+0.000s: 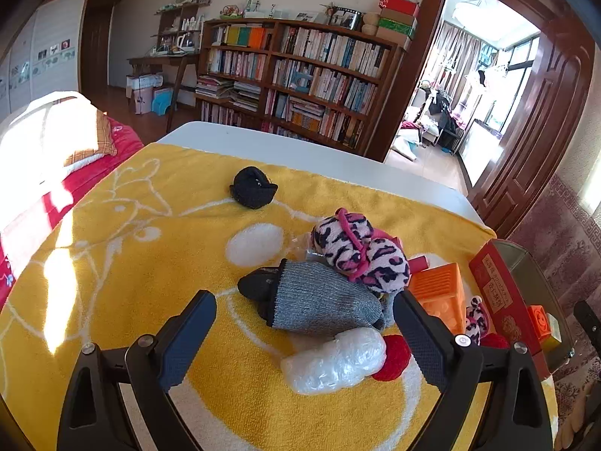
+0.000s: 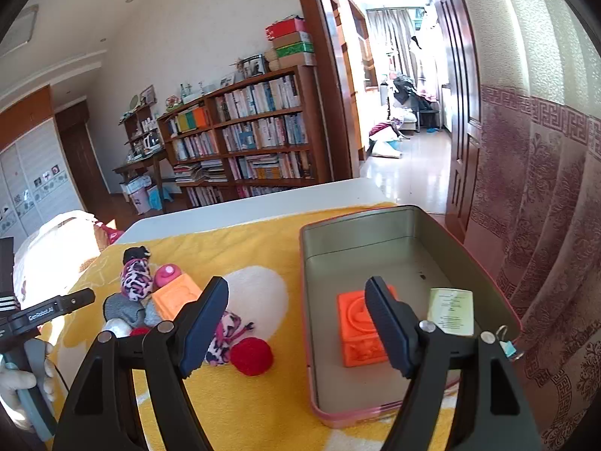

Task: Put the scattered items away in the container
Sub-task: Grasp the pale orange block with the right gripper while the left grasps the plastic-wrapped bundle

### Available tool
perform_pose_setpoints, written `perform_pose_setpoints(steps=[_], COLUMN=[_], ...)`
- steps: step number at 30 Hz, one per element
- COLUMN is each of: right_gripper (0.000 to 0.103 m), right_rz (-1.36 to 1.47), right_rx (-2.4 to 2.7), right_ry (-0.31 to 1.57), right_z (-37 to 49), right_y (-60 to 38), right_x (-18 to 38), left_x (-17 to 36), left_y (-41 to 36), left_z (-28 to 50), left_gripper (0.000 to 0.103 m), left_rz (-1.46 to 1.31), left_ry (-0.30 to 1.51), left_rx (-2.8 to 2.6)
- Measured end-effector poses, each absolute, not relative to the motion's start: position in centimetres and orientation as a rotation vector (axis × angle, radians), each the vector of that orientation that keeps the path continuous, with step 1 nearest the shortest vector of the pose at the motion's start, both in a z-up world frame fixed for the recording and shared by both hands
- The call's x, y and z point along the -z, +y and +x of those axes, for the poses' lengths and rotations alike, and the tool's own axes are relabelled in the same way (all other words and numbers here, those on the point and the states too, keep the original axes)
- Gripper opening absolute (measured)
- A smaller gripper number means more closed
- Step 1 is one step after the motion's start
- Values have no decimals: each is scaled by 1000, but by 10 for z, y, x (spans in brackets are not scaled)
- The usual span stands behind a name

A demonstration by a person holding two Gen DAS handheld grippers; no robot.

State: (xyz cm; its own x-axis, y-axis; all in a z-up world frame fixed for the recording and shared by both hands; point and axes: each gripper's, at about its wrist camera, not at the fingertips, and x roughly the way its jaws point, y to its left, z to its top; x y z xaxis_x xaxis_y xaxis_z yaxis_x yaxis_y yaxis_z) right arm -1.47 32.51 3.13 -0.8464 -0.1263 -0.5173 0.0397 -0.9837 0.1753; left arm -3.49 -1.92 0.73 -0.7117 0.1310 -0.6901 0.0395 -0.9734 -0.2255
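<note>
Left wrist view: left gripper (image 1: 305,332) hangs over the yellow towel (image 1: 150,282) with its jaws spread wide and nothing clamped; the grey sock (image 1: 323,300) and the clear plastic-wrapped roll (image 1: 334,362) lie on the towel between the two fingers, and neither finger touches them. A pink leopard-print sock bundle (image 1: 360,250) rests against the far side of the grey sock. A red pom-pom (image 1: 394,357) sits just beside the roll, partly behind the right finger. A black sock ball (image 1: 252,187) lies apart from the pile, toward the far edge of the towel. An orange block (image 1: 437,289) stands beside the pile, near the red wall of the tin (image 1: 499,297) at the towel's right edge. Right wrist view: right gripper (image 2: 296,325) also released, jaws wide, nothing between them. It is poised above the near left rim of the tin (image 2: 311,338), which sits on the right side of the towel (image 2: 263,394). Inside the tin: a second orange block (image 2: 355,342) on the floor near the middle, and a small printed card (image 2: 450,310) to its right, apart from it. On the towel left of the tin: the pom-pom (image 2: 251,356), a small leopard-print piece (image 2: 225,338) touching it, and the sock pile (image 2: 131,300) beyond. The left gripper's body shows at the left edge, held by a gloved hand (image 2: 18,383).
</note>
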Motion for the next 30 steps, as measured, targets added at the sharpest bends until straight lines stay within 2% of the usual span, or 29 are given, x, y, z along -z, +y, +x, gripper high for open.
perform_pose_setpoints(steps=[6,14,27,29,30], right_gripper=[79,79,79,79,79], right_rz=[885,962,1006,1019,1025], right_rx=[2751,2683,2589,2555,2539], right_ry=[-146,-221,-158,-142,-134], right_z=[-24,-32,-52,-60,-64], right_y=[274,253,229,223,220], right_x=[-22,-6,-4,-3,-1], left_x=[3,23,41,40,39], left_y=[-10,7,11,15,17], left_z=[-27,-29,-38,-36,-35], left_gripper=[97,97,97,89,74], left_rz=[-1199,-1237,-1275,-1261,-1247], left_ry=[-283,-171,-248,-225,-215], left_rx=[-2802,-2736,-2621,-2614,-2611])
